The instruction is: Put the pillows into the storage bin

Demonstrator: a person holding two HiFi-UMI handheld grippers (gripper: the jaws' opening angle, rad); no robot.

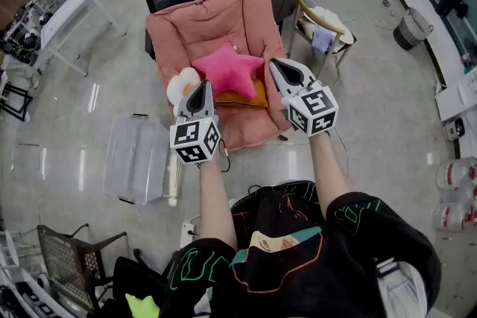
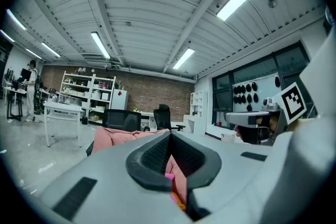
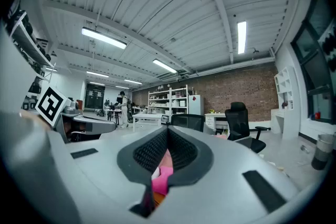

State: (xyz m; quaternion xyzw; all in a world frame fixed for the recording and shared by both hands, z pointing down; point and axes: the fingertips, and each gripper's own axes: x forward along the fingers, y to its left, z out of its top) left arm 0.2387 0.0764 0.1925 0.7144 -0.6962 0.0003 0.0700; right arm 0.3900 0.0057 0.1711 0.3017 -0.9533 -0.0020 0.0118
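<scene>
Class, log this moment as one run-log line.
left gripper shut, empty | right gripper shut, empty | pink star-shaped pillow on pink padded chair | clear plastic storage bin on floor, no pillow inside

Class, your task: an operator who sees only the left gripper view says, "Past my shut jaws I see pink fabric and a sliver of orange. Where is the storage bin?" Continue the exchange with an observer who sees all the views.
Observer: The clear storage bin stands on the floor, left of the pink chair in the head view.
Operator: How many pillows are there?
Observer: Three, all on the chair: a pink star pillow lies on an orange pillow, with a white pillow to their left.
Operator: Is the other gripper holding anything?
Observer: No. The right gripper is shut and empty, by the star pillow's right side.
</scene>
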